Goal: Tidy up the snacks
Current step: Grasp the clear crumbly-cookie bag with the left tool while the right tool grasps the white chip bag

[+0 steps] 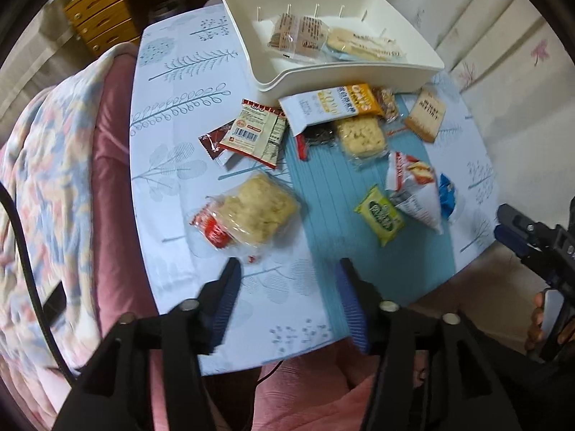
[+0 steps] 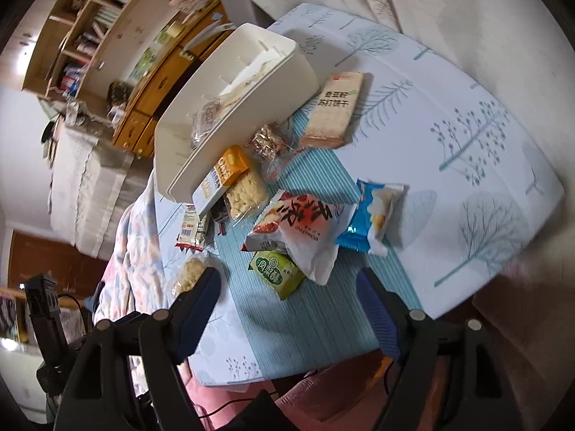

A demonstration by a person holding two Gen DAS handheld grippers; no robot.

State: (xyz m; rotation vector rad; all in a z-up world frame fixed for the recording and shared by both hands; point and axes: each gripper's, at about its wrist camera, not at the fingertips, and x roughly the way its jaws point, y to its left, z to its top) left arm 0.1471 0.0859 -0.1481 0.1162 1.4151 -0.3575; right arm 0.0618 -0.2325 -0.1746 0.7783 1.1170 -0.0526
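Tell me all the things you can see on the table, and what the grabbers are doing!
Bin: one, white, far side of table, a few wrapped snacks inside.
Rice cake pack: one, clear with red end, nearest left gripper.
Second rice cake pack: one, clear, below bin.
Green packet: one, on blue stripe.
Red-and-white bag: one, mid-table.
Blue packet: one, beside that bag.
Orange-and-white box: one, against bin.
Cracker pack: one, beige, beside bin.
Barcode packet: one, red-white.
Table: one, tree-print cloth.
Left gripper: jaws open, empty.
Right gripper: jaws open, empty.
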